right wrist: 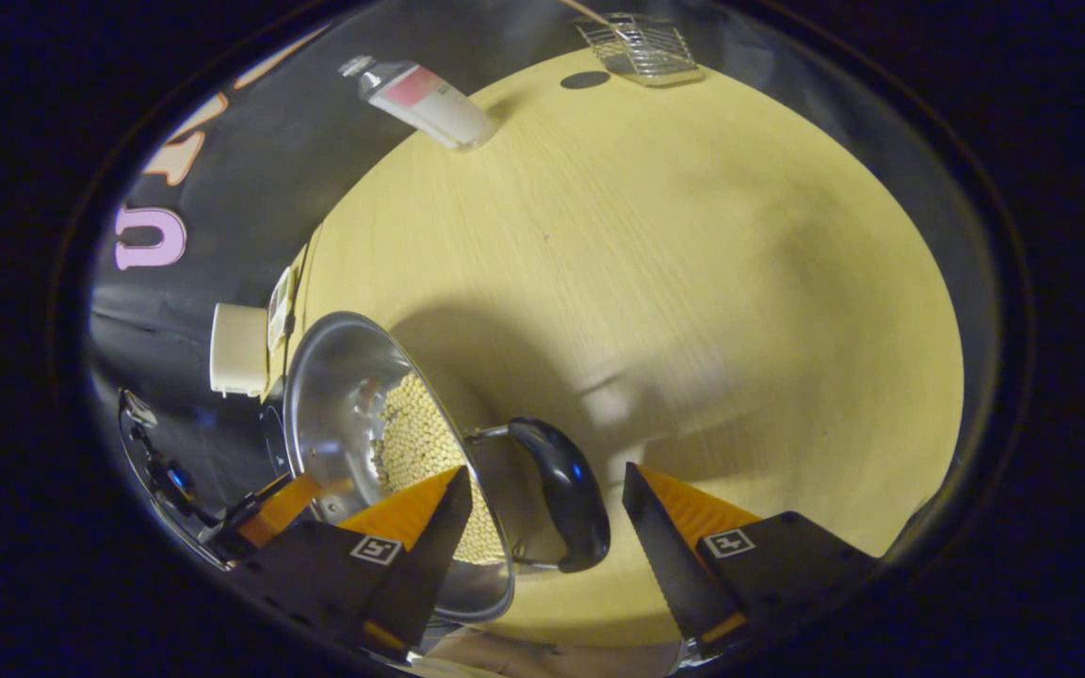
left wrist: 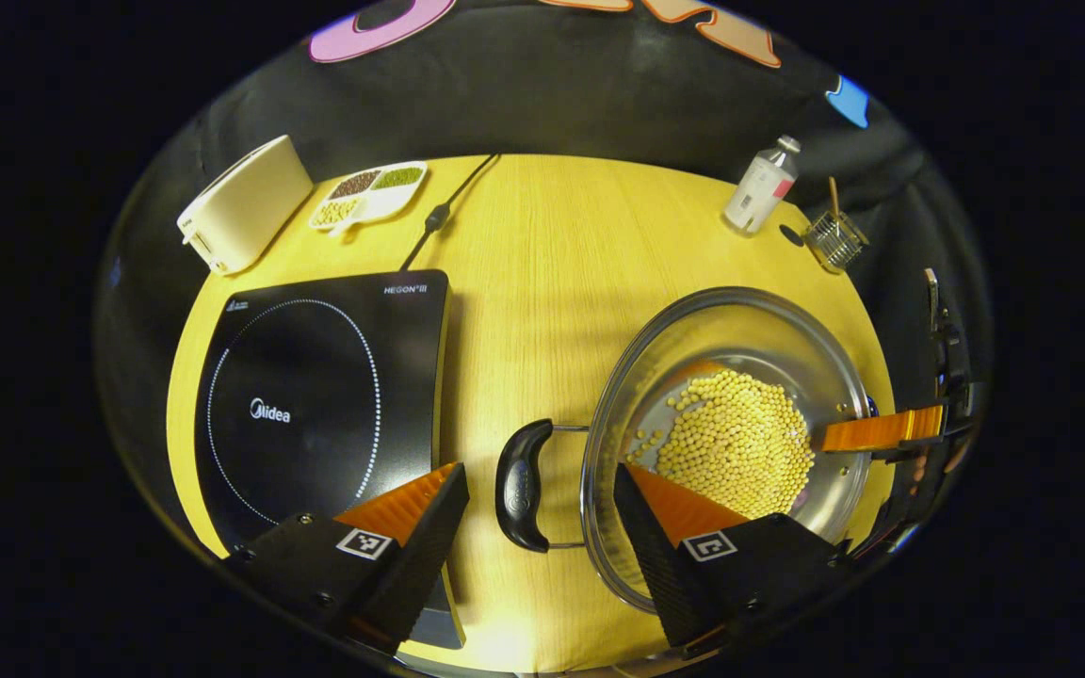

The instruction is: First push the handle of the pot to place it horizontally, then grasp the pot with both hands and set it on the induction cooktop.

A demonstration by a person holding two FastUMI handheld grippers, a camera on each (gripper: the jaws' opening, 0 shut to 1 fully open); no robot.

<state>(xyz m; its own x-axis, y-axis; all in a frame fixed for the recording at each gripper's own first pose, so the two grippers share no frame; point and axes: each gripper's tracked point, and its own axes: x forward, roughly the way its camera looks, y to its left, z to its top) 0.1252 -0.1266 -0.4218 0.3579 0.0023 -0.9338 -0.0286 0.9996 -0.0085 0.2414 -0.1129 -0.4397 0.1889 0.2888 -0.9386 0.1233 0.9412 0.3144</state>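
Observation:
A steel pot (left wrist: pixel 816 377) holding yellow beans (left wrist: pixel 740 438) sits on the wooden table (left wrist: pixel 552 282), right of the black induction cooktop (left wrist: pixel 316 395). In the left gripper view, its black side handle (left wrist: pixel 522 485) lies between the fingers of my open left gripper (left wrist: pixel 538 471), untouched. My right gripper (left wrist: pixel 882 431) shows at the pot's far rim. In the right gripper view, the pot (right wrist: pixel 335 405) tilts at lower left and its other black handle (right wrist: pixel 569 494) lies inside my open right gripper (right wrist: pixel 547 476). The left gripper (right wrist: pixel 265 513) shows beyond the pot.
At the back of the table stand a cream box-shaped appliance (left wrist: pixel 246 202), a divided dish of beans (left wrist: pixel 368 193), a bottle (left wrist: pixel 761 184) and a wire basket (left wrist: pixel 834 240). The cooktop's cord (left wrist: pixel 439 217) runs to the back edge. Bare wood (right wrist: pixel 674 282) lies right of the pot.

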